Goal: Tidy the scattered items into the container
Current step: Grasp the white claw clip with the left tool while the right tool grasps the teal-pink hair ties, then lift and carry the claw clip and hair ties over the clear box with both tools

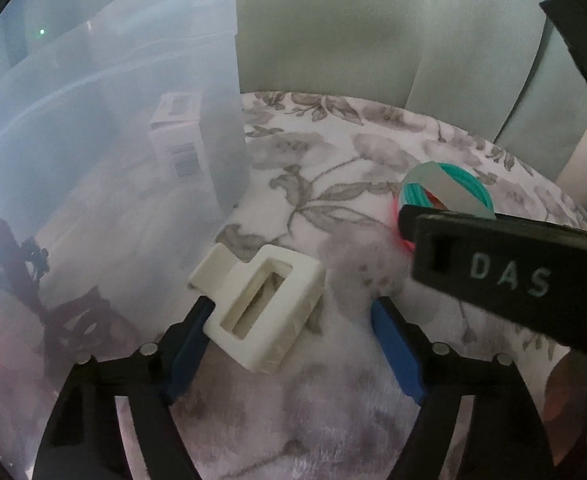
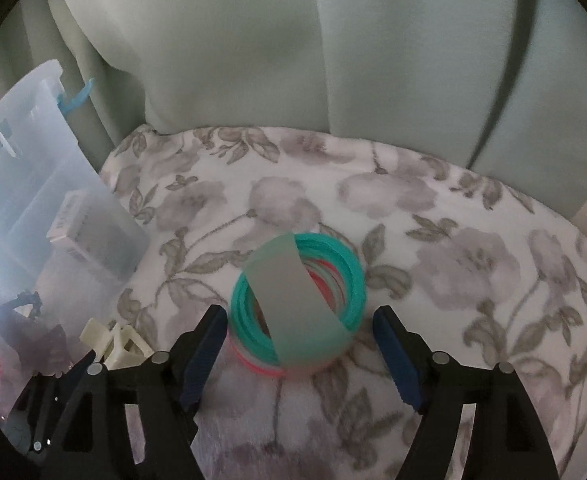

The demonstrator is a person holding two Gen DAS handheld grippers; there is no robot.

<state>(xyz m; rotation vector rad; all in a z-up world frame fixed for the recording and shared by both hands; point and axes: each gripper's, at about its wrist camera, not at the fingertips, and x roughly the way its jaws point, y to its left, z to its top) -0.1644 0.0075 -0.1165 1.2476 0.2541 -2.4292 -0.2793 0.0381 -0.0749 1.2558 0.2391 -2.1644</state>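
Translucent plastic made up the storage bin (image 2: pixel 53 208) at your left, standing on the floral blanket (image 2: pixel 433 220). Your left gripper (image 1: pixel 289 312) stood open around the cream plastic bracket (image 1: pixel 261 304) beside it. Your right gripper (image 2: pixel 301 330) spread unclosed around the teal-and-pink ring stack (image 2: pixel 299 304), farther right.

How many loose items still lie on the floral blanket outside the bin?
2: a white plastic bracket between the left gripper's fingers beside the bin, and a teal coil bundle before the right gripper.
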